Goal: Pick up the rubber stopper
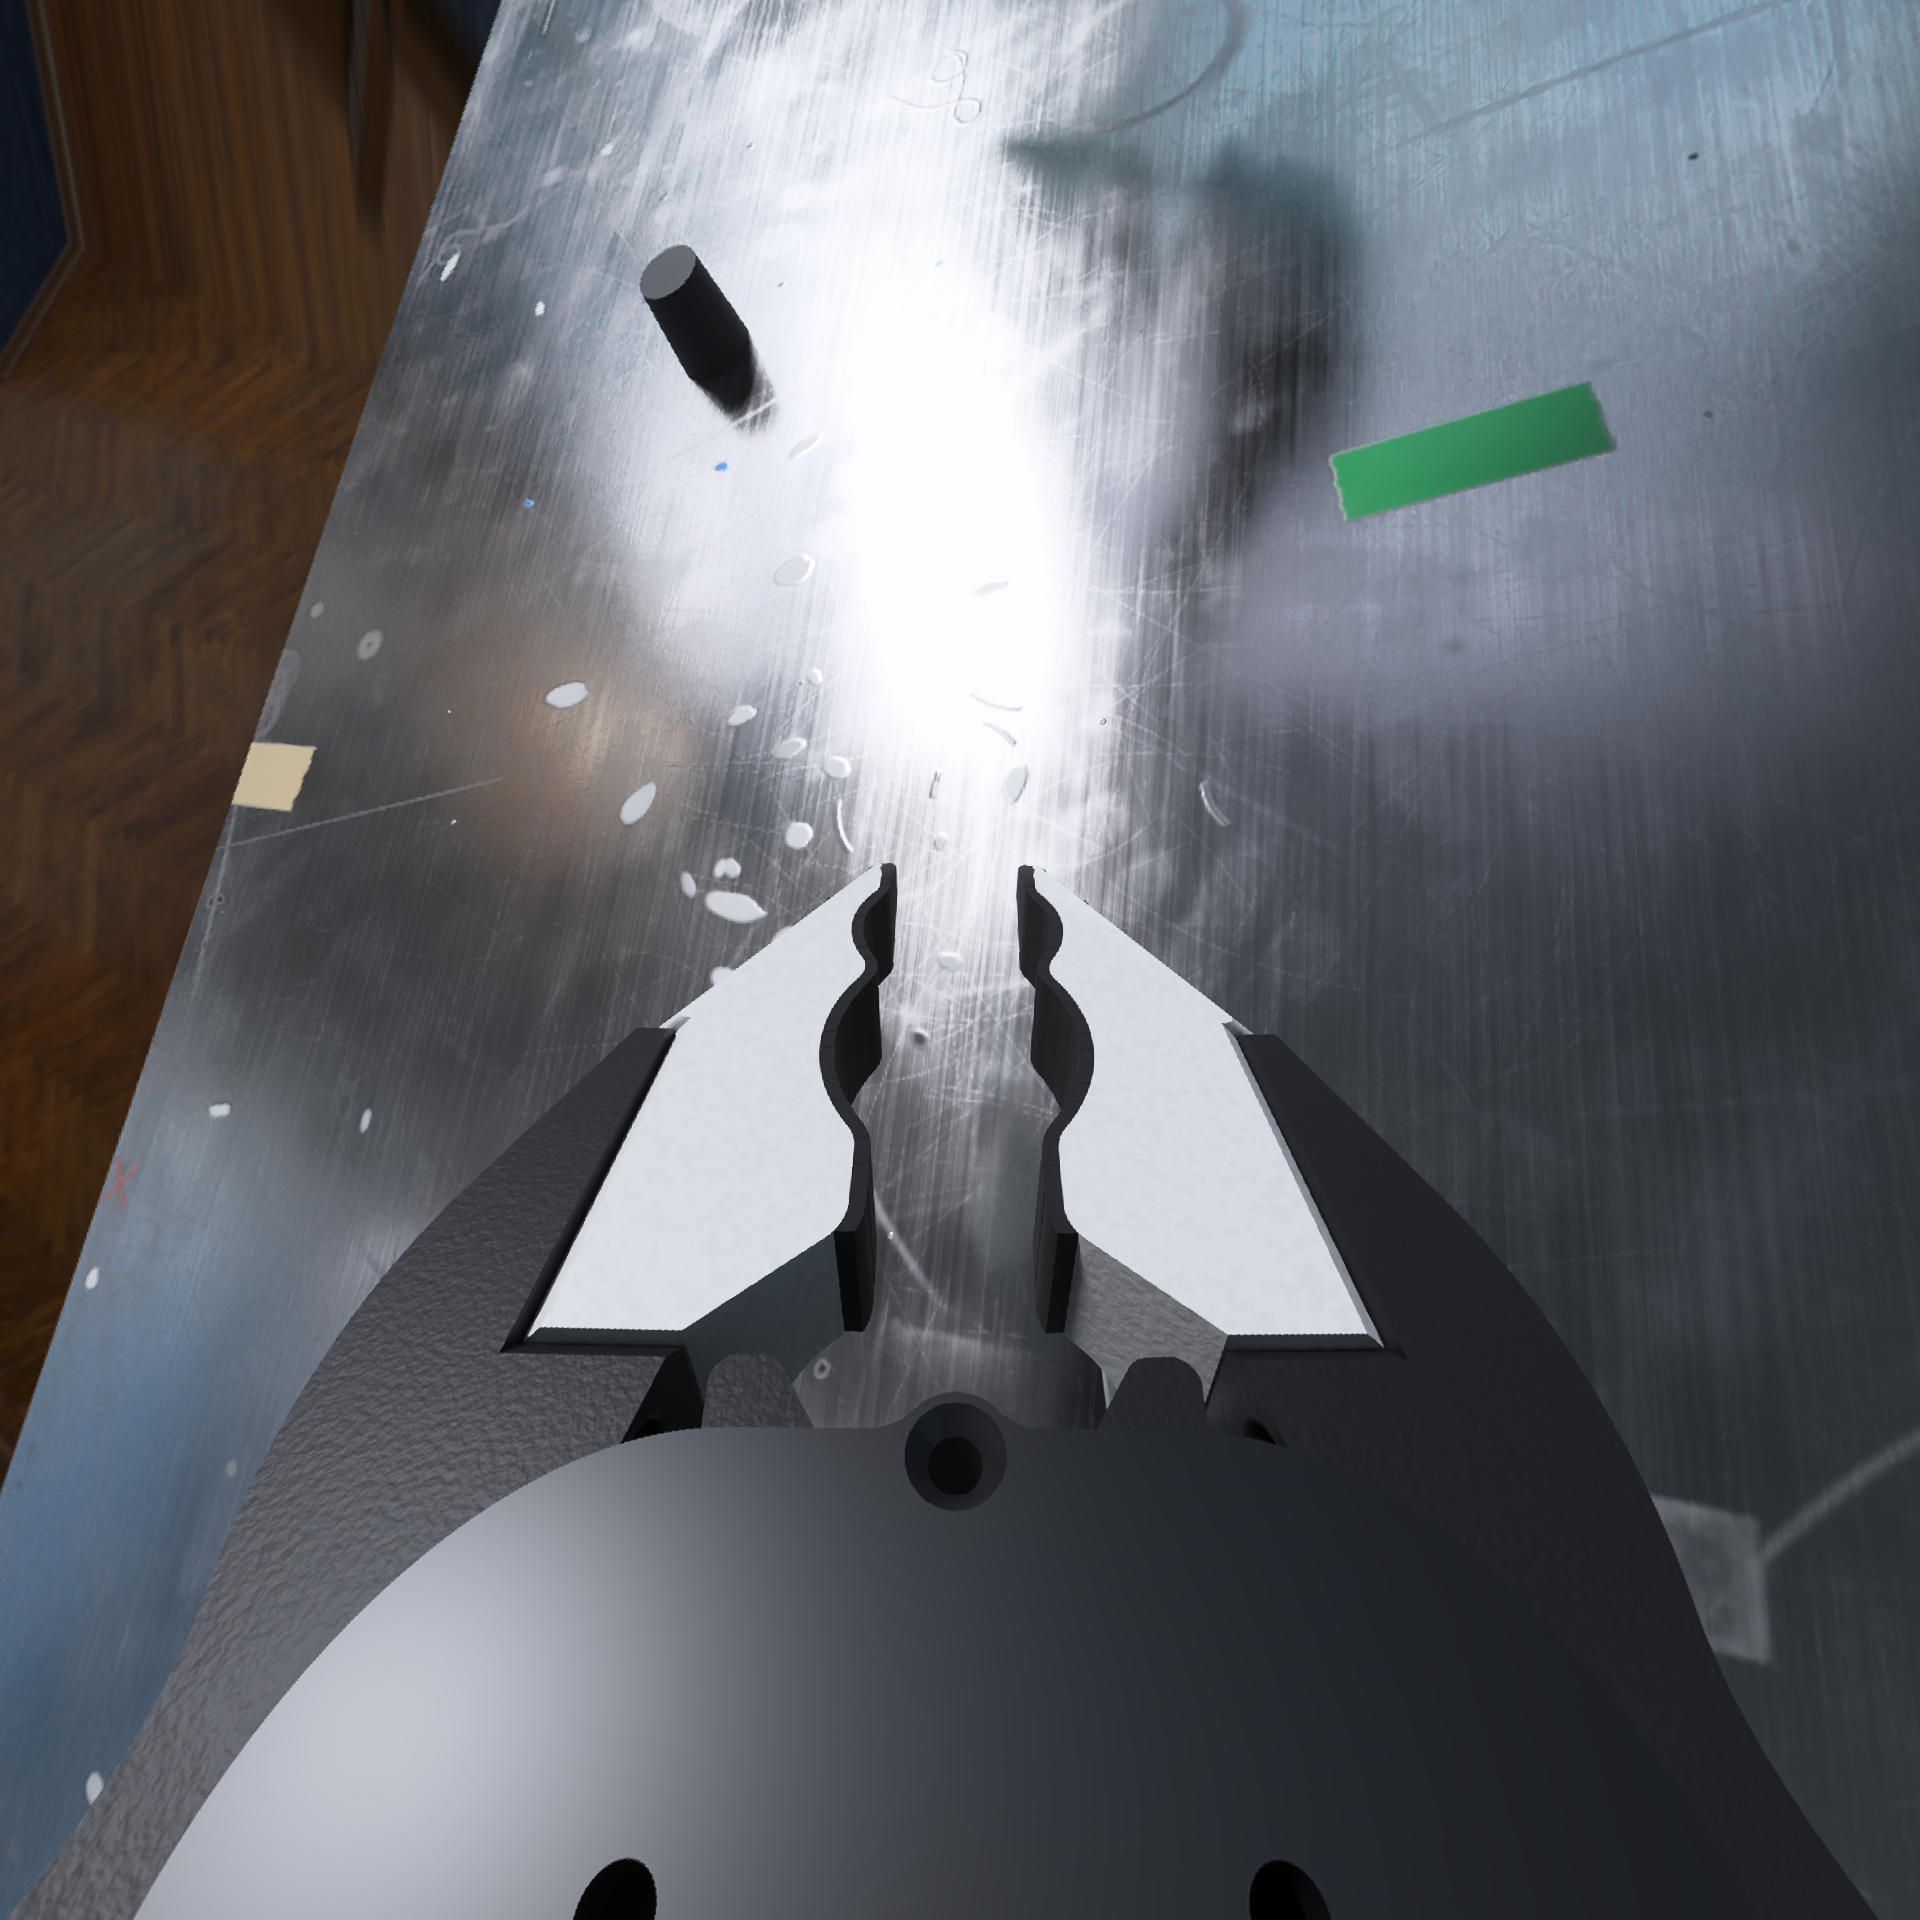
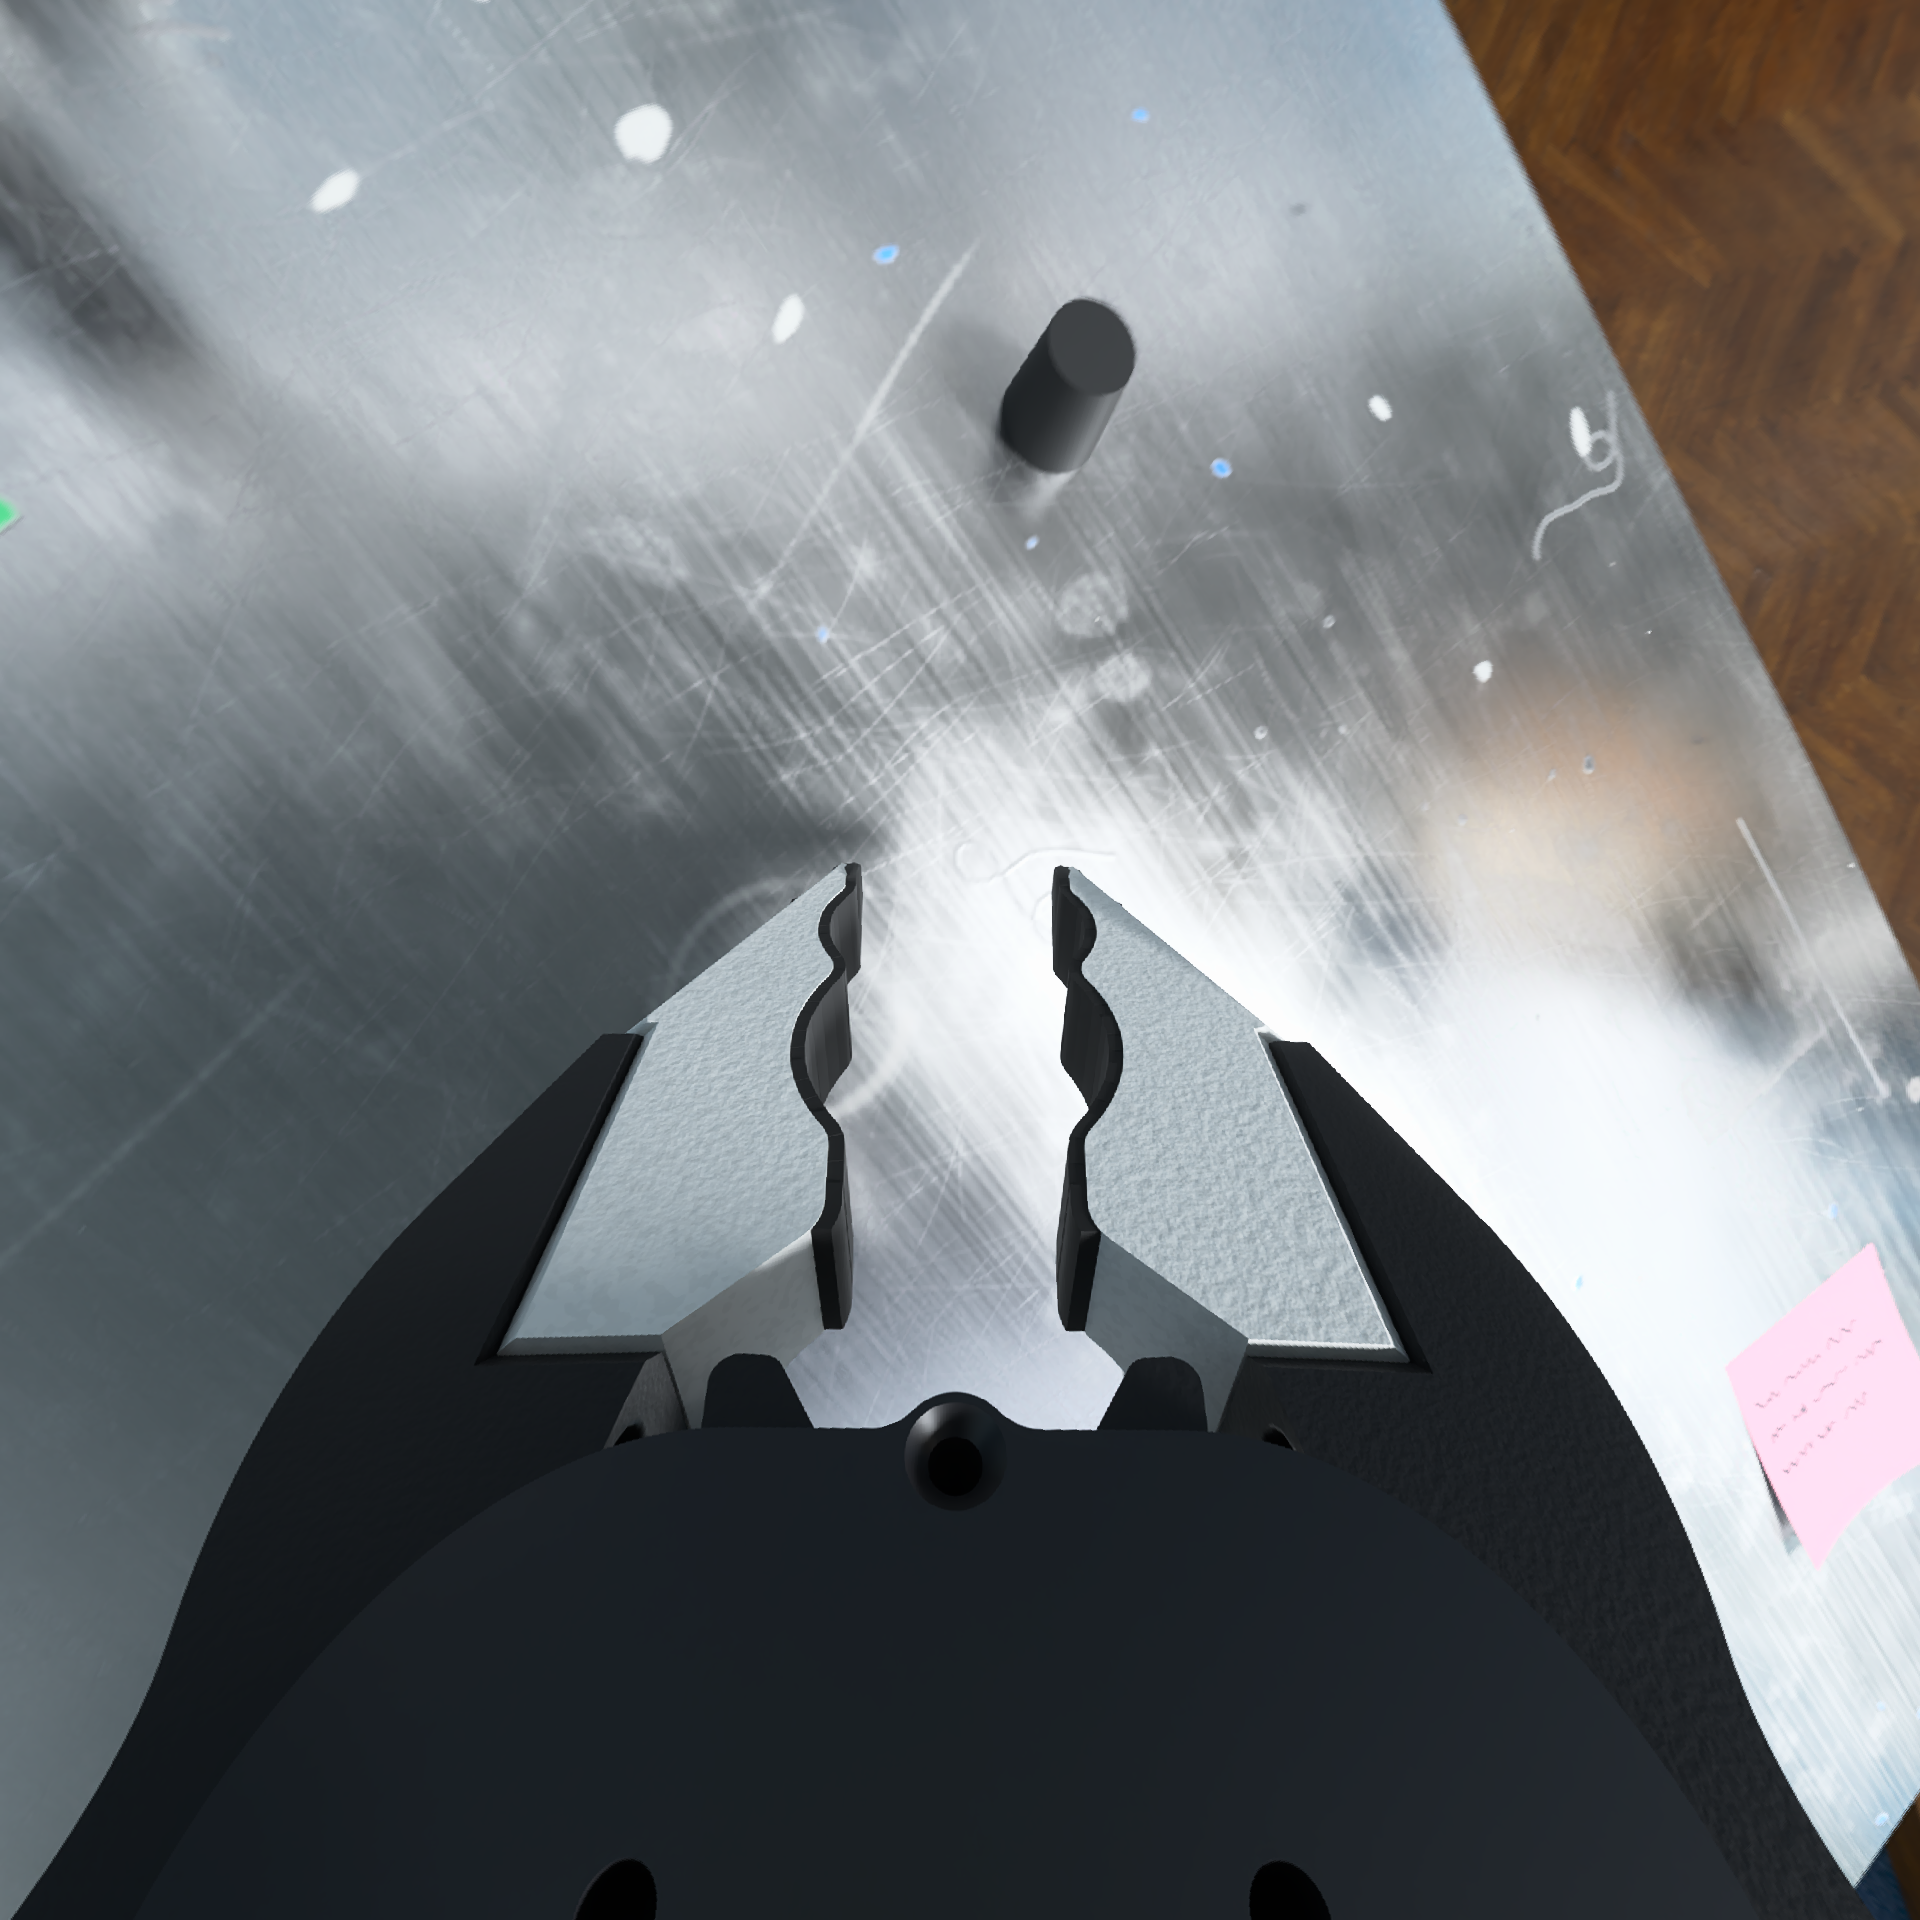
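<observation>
Left wrist view, left to right. A wooden floor [image 1: 156,468] runs beside the counter [image 1: 1455,935], which is scratched metal flecked with white spots. A beige tape scrap [image 1: 275,776] sits at the counter's left edge. The rubber stopper [image 1: 698,335], a dark cylinder, stands upright on the counter, ahead and left of the left gripper [image 1: 956,881]. A green tape strip [image 1: 1470,451] lies flat to the right, well apart from the stopper. The left gripper's fingers [image 1: 727,1122] stand at a narrow gap, holding nothing, and point at bare counter rather than at the stopper.

Right wrist view, left to right. Only a green sliver [image 2: 6,513] shows at the left edge, probably the same tape. The right gripper [image 2: 956,881] also holds nothing, its fingers parted slightly more than the left's. The stopper [image 2: 1062,387] stands ahead and a little right of its line. A pink note [image 2: 1829,1403] lies near the counter's right edge, with floor beyond.

Judgement: both grippers hover clear of the counter, seemingly at approach, with no grasp begun. The right gripper is better aligned. The stopper's upright stance favours a pinch across its sides.

Only the left view shows the beige scrap and the full green strip; only the right shows the pink note.
</observation>
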You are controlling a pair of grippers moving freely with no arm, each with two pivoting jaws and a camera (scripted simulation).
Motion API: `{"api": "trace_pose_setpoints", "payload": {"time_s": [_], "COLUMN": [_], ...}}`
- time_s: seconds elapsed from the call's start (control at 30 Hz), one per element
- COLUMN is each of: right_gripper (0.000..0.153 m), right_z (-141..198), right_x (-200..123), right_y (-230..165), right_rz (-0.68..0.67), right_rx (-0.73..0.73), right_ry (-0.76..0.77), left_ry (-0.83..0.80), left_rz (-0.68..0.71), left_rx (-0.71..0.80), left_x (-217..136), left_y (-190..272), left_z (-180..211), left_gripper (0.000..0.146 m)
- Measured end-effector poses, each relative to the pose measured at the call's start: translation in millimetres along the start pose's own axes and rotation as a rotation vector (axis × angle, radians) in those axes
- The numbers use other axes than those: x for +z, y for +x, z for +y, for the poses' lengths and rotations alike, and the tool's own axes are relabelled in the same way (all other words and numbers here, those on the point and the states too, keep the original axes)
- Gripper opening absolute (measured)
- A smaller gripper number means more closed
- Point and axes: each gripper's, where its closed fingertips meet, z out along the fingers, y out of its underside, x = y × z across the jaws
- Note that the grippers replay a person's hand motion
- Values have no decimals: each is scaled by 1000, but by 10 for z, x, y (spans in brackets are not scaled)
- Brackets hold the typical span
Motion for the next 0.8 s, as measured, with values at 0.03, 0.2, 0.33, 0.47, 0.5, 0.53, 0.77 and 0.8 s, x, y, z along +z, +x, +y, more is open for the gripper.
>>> {"api": "trace_pose_setpoints", "payload": {"time_s": [0.03, 0.2, 0.33, 0.47, 0.5, 0.53, 0.77, 0.8], "right_gripper": [36, 30, 23, 23, 23, 23, 30, 33], "right_z": [-32, -233, -366, -413, -439, -483, -767, -783], "right_x": [17, 112, 241, 403, 431, 452, 675, 719], "right_y": [30, 185, 246, 305, 323, 327, 261, 267], "right_rz": [11, 25, -22, -58, -58, -63, -125, -133], "right_rx": [3, 44, 40, 6, 1, 1, -33, -26], "right_ry": [5, 75, 102, 63, 62, 72, 94, 86], "left_ry": [0, 1, 3, 3, 3, 4, 8, 9], "left_rz": [-1, -4, -1, -3, -4, -5, -4, -3], "left_rx": [-1, -3, -5, -2, -1, -1, -5, -4], "left_x": [1, -2, -2, -6, -8, -11, -13, -14], "left_y": [-3, -13, -13, -12, -14, -17, -22, -20], "left_z": [3, 10, 13, 12, 11, 9, 7, 5], "left_gripper": [23, 23, 23, 23, 23, 23, 22, 22]}}
